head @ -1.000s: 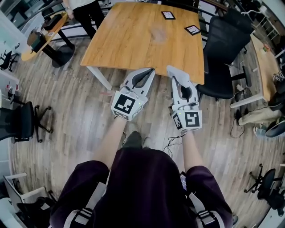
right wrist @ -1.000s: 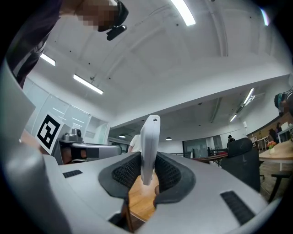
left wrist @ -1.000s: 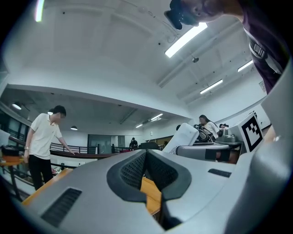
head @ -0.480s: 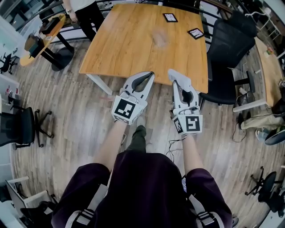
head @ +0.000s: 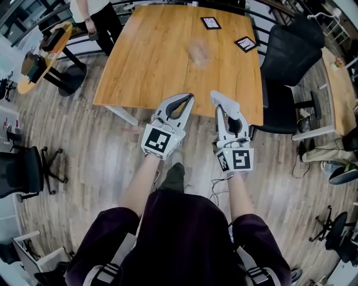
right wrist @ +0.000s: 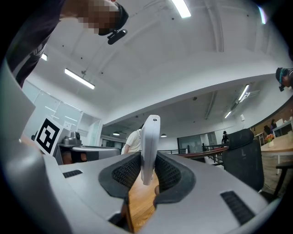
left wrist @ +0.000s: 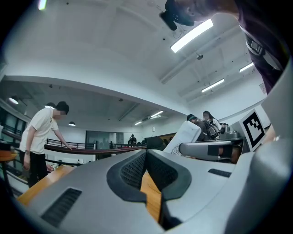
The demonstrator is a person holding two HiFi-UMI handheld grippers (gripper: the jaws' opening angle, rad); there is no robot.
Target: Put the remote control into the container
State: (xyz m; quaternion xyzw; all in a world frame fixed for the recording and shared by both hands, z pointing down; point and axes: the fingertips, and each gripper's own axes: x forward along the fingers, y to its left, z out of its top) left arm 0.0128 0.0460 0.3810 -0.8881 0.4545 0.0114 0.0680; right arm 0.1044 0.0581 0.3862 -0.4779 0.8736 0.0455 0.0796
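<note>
A white remote control sticks up out of my right gripper, which is shut on it just short of the near edge of the wooden table. In the right gripper view the remote stands upright between the dark pads. My left gripper hangs beside it at the same edge, jaws together with nothing in them, and its pads meet in its own view. A small clear container, faint and blurred, stands mid-table beyond both grippers.
Two black-framed cards lie at the table's far right. A black office chair stands against the right side. A person stands at the far left corner near a round side table. Wooden floor lies below me.
I have stepped closer to the table, whose near edge now reaches the gripper tips. Both grippers keep their pose, and the remote stays in the right one.
</note>
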